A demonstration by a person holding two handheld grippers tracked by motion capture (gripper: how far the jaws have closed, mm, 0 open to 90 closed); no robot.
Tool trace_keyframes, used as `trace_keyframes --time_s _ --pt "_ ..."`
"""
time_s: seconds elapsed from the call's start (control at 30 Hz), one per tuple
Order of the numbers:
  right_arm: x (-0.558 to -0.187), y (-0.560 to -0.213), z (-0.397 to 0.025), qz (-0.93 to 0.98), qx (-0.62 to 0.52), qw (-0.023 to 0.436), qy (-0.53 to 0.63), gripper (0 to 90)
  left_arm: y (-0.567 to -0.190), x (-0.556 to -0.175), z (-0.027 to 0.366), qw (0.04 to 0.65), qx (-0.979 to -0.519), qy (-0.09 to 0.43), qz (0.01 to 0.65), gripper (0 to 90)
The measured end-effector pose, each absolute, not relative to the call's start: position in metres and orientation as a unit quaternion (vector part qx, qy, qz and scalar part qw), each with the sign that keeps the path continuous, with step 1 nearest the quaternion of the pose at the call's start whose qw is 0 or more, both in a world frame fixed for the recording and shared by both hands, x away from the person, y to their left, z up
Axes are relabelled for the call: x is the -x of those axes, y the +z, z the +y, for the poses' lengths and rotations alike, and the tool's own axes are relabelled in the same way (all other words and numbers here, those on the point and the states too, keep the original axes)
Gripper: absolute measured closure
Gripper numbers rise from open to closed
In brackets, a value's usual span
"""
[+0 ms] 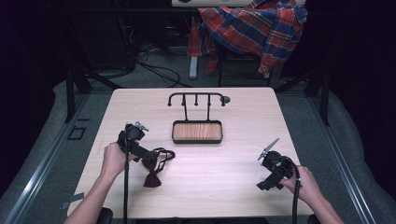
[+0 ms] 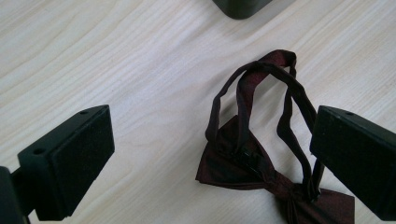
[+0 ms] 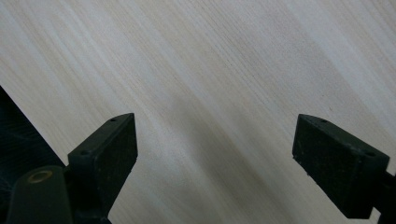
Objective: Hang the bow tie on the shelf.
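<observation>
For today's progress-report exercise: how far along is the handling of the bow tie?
Nothing looks done: the bow tie lies flat on the table. In hand: the left gripper is open, jaws either side of it. Left: gripping and lifting it. The right gripper is open over bare wood.

Bare worktop between both tools, open for passing. Tray with its hook rack blocking the middle far side. Bow tie lying just beside the left tool, inside its spread jaws.
</observation>
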State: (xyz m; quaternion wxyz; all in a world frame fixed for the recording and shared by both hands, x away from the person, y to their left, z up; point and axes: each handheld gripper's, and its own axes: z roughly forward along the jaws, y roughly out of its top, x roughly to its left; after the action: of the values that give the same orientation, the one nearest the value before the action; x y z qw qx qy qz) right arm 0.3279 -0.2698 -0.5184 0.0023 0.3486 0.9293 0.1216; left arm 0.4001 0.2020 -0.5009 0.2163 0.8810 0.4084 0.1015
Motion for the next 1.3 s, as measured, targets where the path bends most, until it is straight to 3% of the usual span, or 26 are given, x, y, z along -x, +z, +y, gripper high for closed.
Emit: trace_keyframes --time_s 0.5,0.73,0.83,0.87,1.0,1.3 --pt "-0.328 -0.519 -0.270 0.930 -0.348 0.004 0.120 13.7 -0.514 -0.416 0.187 0.199 -0.891 0.089 0.399 0.7" --pt "-0.328 -0.519 -0.270 0.930 -0.347 0.004 0.119 13.9 -0.519 -0.419 0.178 0.191 -0.901 0.082 0.382 15.6" --pt "-0.328 -0.519 -0.270 0.930 -0.349 0.004 0.119 13.9 -0.521 -0.420 0.177 0.187 -0.904 0.077 0.377 17.4" --pt "-0.328 -0.519 -0.270 0.930 -0.348 0.001 0.121 13.9 -0.523 -0.419 0.175 0.186 -0.905 0.076 0.376 23.3" --pt "-0.328 -0.519 -0.269 0.930 -0.348 0.002 0.121 13.9 -0.527 -0.418 0.173 0.181 -0.909 0.074 0.368 32.4" --pt "-0.328 -0.519 -0.270 0.930 -0.348 0.001 0.118 14.0 -0.531 -0.419 0.166 0.162 -0.917 0.082 0.356 43.7"
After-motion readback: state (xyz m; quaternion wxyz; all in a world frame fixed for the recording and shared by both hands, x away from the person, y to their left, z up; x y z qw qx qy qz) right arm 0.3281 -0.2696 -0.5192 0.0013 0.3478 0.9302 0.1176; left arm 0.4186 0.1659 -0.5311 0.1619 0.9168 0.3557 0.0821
